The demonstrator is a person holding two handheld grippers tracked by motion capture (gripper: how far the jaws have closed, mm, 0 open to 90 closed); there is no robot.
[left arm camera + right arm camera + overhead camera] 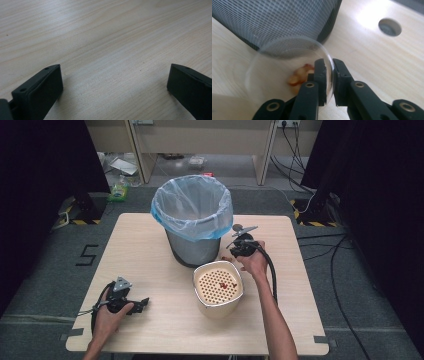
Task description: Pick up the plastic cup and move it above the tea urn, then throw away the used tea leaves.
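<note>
My right gripper (329, 65) is shut on the rim of a clear plastic cup (274, 67), which lies tilted on the table against the foot of the grey mesh bin (282, 17). Reddish-brown food scraps (298, 76) sit inside the cup. In the high view the right gripper (234, 252) is just right of the bin (192, 245), which has a blue bag liner. In front of the bin stands a cream tub (218, 304) with a perforated insert holding red scraps (226, 285). My left gripper (142, 304) rests at the table's front left, open (115, 77) over bare wood.
The wooden table (145, 250) has a round cable hole (390, 27) beyond the right gripper. A cable trails from the right gripper along the forearm. Black curtains, floor cables and shelving surround the table.
</note>
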